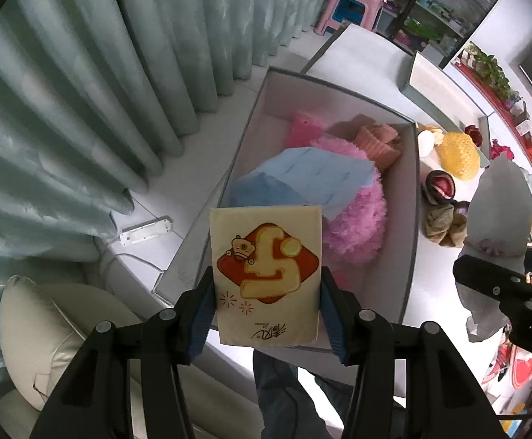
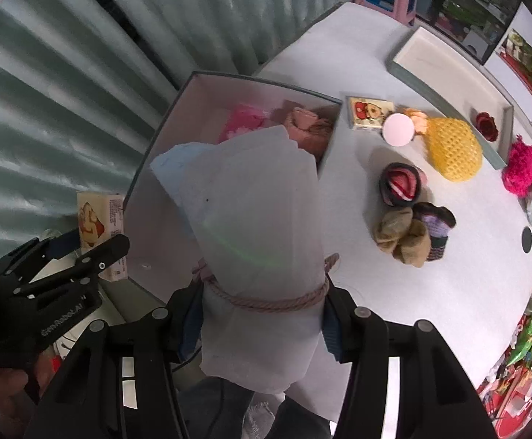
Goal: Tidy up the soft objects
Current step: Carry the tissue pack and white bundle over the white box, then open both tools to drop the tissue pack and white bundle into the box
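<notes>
The left gripper [image 1: 266,285] pinches a tissue pack [image 1: 266,274], long axis upright, above the box's [image 1: 410,219] near edge. The right gripper [image 2: 262,314] clamps a white pouch [image 2: 255,219], pointing up-forward. The box holds pink plush [image 1: 353,216], blue cloth [image 1: 313,175], and socks [image 1: 377,142].

Pale green pleated curtain [image 1: 83,84] fills the left of the scene, hanging to the floor; white power strip [image 1: 147,231] lies on the floor at its foot, cord trailing nearward; cream cushion [image 1: 42,333] sits at the near left; pink plastic stool [image 1: 350,9] stands far off, beyond the white table [image 2: 467,267]; metal shelving [image 1: 445,3] stands to the stool's right; red ledge with green plants [image 1: 492,69] runs along the far right.
</notes>
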`<state>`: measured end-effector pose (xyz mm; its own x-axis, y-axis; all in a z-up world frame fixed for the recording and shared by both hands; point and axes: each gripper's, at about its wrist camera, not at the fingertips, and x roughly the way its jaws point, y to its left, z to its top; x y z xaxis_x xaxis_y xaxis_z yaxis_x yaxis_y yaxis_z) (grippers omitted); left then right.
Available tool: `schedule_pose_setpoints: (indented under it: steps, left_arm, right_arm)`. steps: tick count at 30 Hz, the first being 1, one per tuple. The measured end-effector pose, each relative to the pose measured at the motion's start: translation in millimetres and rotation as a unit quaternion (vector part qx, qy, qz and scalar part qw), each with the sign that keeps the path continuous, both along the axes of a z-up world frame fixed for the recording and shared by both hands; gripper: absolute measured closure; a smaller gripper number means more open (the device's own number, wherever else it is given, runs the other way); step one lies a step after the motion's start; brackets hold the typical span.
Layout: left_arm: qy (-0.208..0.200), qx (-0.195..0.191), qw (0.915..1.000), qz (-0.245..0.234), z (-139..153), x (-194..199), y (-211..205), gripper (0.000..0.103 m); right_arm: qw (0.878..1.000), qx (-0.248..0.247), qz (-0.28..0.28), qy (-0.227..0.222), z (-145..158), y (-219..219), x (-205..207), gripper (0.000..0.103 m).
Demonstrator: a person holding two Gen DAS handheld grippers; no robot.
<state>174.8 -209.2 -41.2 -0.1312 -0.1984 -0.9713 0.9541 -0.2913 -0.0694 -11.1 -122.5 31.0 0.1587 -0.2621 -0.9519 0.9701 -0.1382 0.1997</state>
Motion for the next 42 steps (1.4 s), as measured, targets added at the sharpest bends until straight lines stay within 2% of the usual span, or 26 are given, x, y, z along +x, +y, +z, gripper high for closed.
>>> schedule_pose_setpoints:
  steps: [9,20,42]
  left_arm:
    - [0.007,0.015,0.9998,-0.014,-13,-2,-3,0.049]
    - [-0.005,0.031,0.9987,-0.039,-36,-11,-14,0.049]
    - [-0.036,0.061,0.9967,-0.038,-87,-20,-34,0.049]
  right_arm:
    - [1.0,0.011,0.012,0.004,-10,-8,15,0.046]
    - [0.999,0.03,0.007,-0.008,-31,-19,25,0.046]
    - [0.999,0.037,0.015,-0.011,-66,-101,32,0.045]
